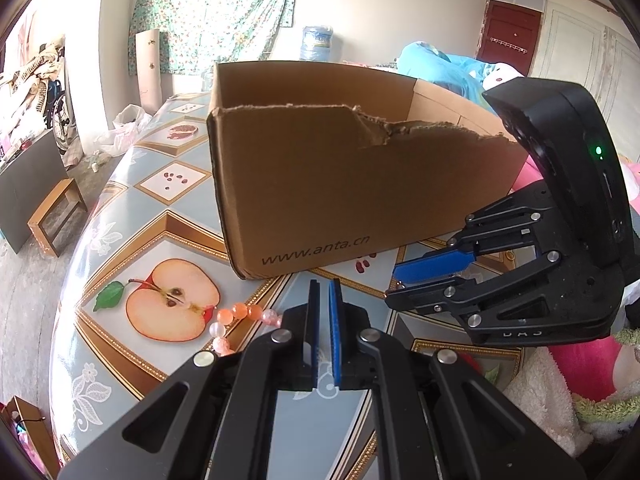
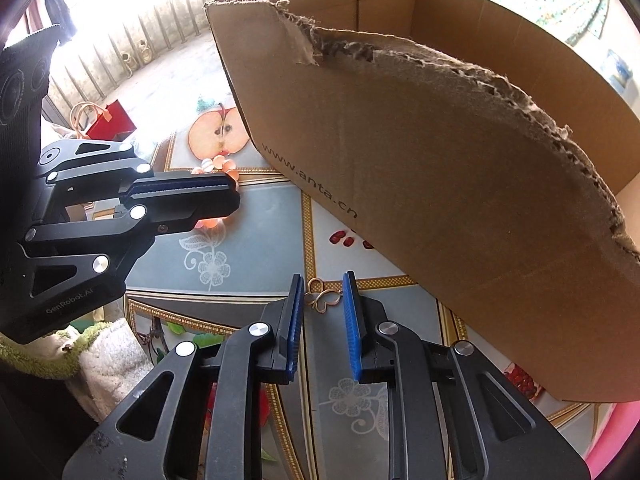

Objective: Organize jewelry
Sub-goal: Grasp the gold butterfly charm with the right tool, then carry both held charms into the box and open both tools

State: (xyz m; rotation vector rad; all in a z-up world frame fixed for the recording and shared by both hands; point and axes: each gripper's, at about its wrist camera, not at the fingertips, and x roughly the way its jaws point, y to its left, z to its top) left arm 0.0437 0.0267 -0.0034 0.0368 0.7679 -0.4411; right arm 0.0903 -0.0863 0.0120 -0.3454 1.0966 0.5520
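While the right hand-held gripper [image 2: 322, 300] hangs over a small gold butterfly-shaped ornament [image 2: 323, 298], the job is a clean pinch and a lift into the cardboard box [image 2: 460, 168].

Its blue pads are parted moderately, with the ornament lying flat on the tabletop [image 2: 256, 248] between the tips — to my eye it should settle lower and centre before closing, since so thin a piece could slip out sideways. The left hand-held gripper [image 1: 325, 300] stands nearly closed with only a slim gap, holding nothing; a beaded bracelet [image 1: 240, 322] of orange and pale beads lies just to its left, near the printed apple, part of it hidden behind the gripper's linkage. The box interior is out of sight behind its torn near wall — I cannot tell what is inside, nor whether the ornament is a ring or a pendant.
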